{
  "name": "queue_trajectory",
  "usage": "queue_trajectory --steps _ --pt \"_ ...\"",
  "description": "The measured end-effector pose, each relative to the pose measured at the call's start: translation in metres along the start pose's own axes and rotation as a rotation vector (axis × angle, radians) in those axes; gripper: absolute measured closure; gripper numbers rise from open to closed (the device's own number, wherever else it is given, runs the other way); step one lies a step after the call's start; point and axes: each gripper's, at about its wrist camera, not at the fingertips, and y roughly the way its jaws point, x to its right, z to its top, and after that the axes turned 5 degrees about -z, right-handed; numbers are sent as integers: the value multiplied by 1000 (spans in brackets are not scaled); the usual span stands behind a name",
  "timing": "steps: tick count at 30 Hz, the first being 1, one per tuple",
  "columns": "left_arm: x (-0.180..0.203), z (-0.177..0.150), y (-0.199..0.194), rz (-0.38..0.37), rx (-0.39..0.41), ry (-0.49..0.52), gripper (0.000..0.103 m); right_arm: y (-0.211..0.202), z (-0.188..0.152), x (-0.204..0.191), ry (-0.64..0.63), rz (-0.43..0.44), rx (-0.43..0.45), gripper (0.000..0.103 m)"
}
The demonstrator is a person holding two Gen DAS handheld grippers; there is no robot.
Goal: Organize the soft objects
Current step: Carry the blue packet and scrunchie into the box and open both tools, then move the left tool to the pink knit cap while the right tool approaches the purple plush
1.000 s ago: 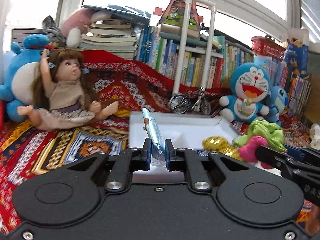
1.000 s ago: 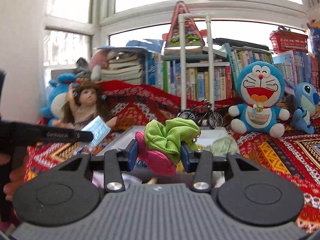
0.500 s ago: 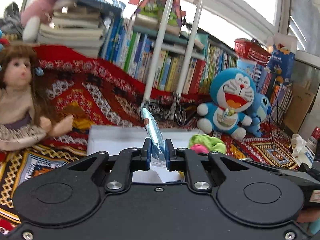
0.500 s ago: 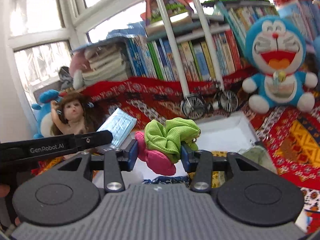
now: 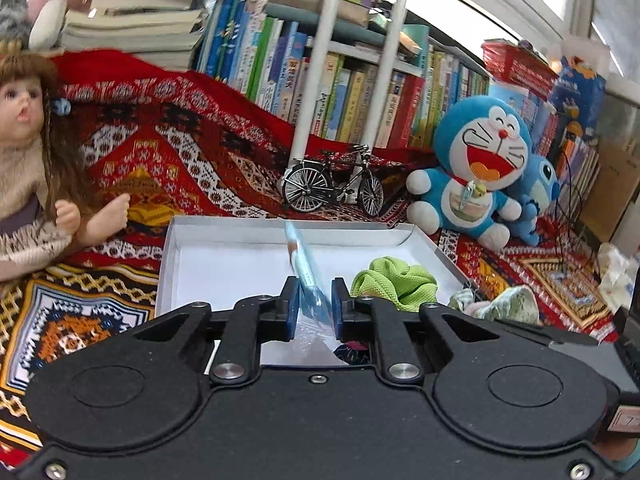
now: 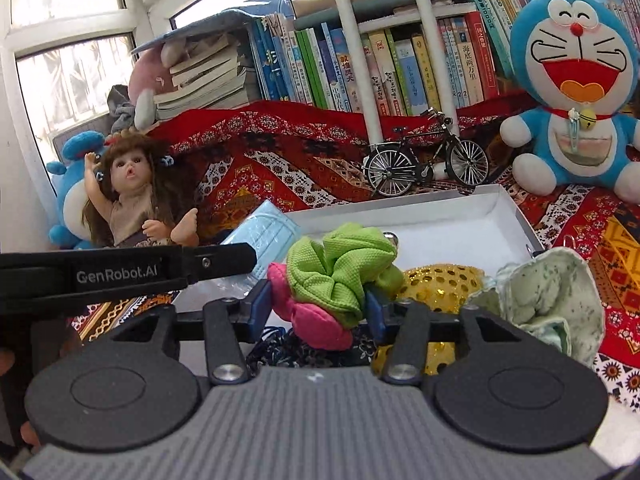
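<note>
Pale blue and pleated, the face mask (image 5: 306, 276) stands on edge between the pads of my left gripper (image 5: 314, 309), still in its clear wrapper; the jaws sit almost together, though a sliver of gap shows on the left pad's side, so I read it as a light pinch on the mask. From the right wrist view that same mask (image 6: 264, 240) hangs at the tip of the left gripper's black finger (image 6: 224, 258), over the near left corner of the white box (image 5: 224, 232). My right gripper (image 6: 318, 306) has just been opening, and the green scrunchie (image 6: 340, 268) and the pink scrunchie (image 6: 308, 316) bunched with it lie between its blue pads (image 6: 262, 304); the left pad touches the pink one, the right pad is partly hidden behind the green fabric, so I cannot tell whether it presses. In the left wrist view the green scrunchie (image 5: 394, 282) sits low inside the box near its right wall. Just right of the gripper lie a gold sequinned scrunchie (image 6: 438, 284) and a pale green speckled fabric piece (image 6: 556, 296), at the box's near right corner. Behind the box stand a model bicycle (image 5: 332, 186), a blue cat plush (image 5: 476, 172) and a doll (image 6: 132, 196) on the red patterned cloth (image 5: 168, 152).
</note>
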Motion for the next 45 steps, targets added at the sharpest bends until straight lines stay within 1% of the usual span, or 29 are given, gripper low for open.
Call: queue_trajectory --steps 1,2,4,8,12,15,20,23,27,32,36,40,42,45 --pt "3 -1 -1 12 2 18 87 -1 0 0 1 1 4 41" --pt "5 -1 -2 20 4 31 87 -3 0 0 3 3 7 34" --pt "8 -2 -6 25 11 37 83 -5 0 -1 -2 7 10 31" --pt "10 -1 -14 35 17 36 67 -12 0 -3 -8 13 27 23" --pt "11 -1 -28 40 33 44 57 -23 0 -5 -22 2 46 18" --pt "12 -3 -41 50 46 45 49 -32 -1 -6 -30 -8 50 16" --pt "16 -11 -63 49 65 57 43 -49 -9 -12 -100 -52 61 14" --pt "19 -17 -75 51 83 65 36 -59 -16 -17 -144 -86 67 14" --pt "23 -26 -91 62 101 81 26 -73 -25 -18 -174 -115 73 9" --pt "28 -41 -108 75 122 103 19 -87 -37 -19 -175 -113 72 4" --pt "31 -56 -117 85 116 106 16 -95 -48 -20 -194 -138 84 1" --pt "32 -73 -122 122 109 116 14 -97 -58 -17 -194 -156 81 0" --pt "32 -82 -124 143 115 125 11 -95 -63 -15 -187 -166 69 0" --pt "33 -93 -125 171 112 139 10 -91 -71 -12 -179 -177 48 0"
